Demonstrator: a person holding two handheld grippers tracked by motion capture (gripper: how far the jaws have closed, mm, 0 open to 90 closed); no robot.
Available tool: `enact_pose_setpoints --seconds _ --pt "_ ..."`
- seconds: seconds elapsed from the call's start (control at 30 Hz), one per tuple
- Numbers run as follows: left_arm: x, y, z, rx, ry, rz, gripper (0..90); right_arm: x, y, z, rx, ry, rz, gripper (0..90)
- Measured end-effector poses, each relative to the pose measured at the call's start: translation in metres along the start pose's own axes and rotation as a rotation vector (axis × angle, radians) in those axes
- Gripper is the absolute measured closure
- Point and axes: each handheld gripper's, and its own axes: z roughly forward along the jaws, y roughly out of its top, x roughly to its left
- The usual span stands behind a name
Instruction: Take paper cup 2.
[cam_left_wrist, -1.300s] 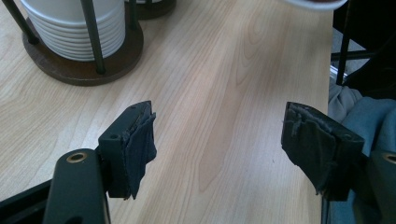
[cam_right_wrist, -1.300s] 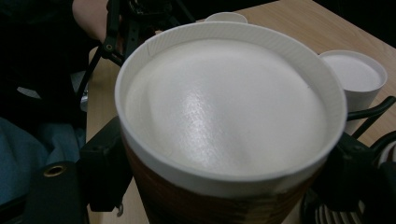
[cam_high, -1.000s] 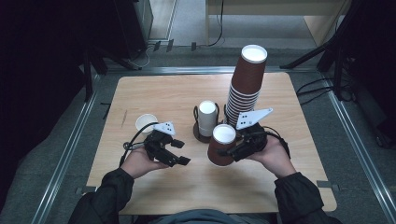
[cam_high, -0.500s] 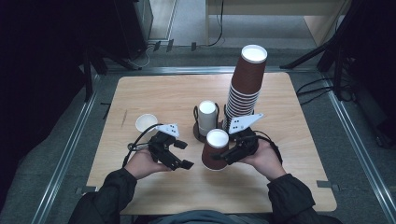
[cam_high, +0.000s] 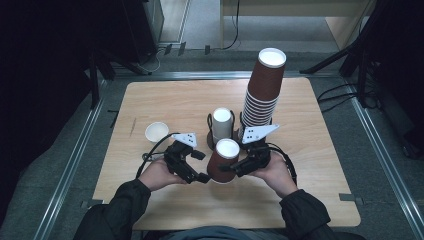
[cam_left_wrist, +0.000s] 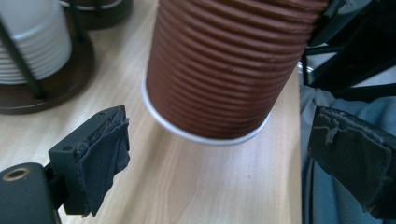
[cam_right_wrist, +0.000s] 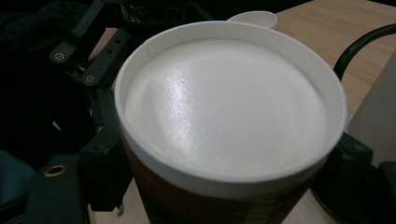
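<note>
Nearest the counter's (cam_high: 150, 210) front edge, the person's two hands hold the grippers side by side. The right gripper (cam_high: 239, 167) has its fingers closed on an upside-down brown paper cup (cam_high: 222, 161), gripping its ribbed wall; in the right gripper view the cup's white base (cam_right_wrist: 224, 107) sits between the black fingers. The cup stands near the middle of the front edge, its white rim just at the wood in the left gripper view (cam_left_wrist: 224, 70).

The left gripper (cam_high: 200, 166) is just beside the cup on its left. Its fingers have just been opening and now stand wide apart, the padded fingertips (cam_left_wrist: 102, 154) clear of the cup, with nothing pressed between them.

Just behind the cup, toward the counter's centre, a dark wire holder (cam_high: 211, 136) carries a short stack of white cups (cam_high: 222, 122). To its right a tall stack of brown cups (cam_high: 262, 95) rises, leaning slightly, close behind the right gripper's grey plate (cam_high: 257, 133). Both stacks crowd the space right behind the held cup.

Toward the left edge, well apart from the rest, a small white cup (cam_high: 156, 132) stands open side up.
</note>
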Motion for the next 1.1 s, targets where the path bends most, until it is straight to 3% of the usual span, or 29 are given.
enact_pose_setpoints --seconds 0.13,0.27,0.6,0.7,1.0,1.1 --pt "0.001 0.004 0.008 0.016 -0.027 0.022 0.8 0.002 0.0 0.002 -0.033 0.018 0.01 20.0" --pt "0.001 0.007 0.013 -0.006 -0.055 0.034 0.0 0.004 -0.001 0.003 -0.06 0.028 0.014 20.1" --pt "-0.004 0.009 0.019 -0.018 -0.049 0.053 0.0 0.01 0.004 0.004 -0.124 0.061 0.023 20.2" --pt "-0.008 0.01 0.019 0.009 0.001 0.079 5.3 0.01 0.003 0.005 -0.137 0.066 0.03 20.3" --pt "-0.008 0.01 0.015 0.015 -0.022 0.074 10.3 0.012 0.004 0.005 -0.125 0.065 0.029 20.6" --pt "-0.007 0.01 0.013 0.01 -0.027 0.08 11.8 0.011 0.006 0.003 -0.125 0.071 0.048 16.0"
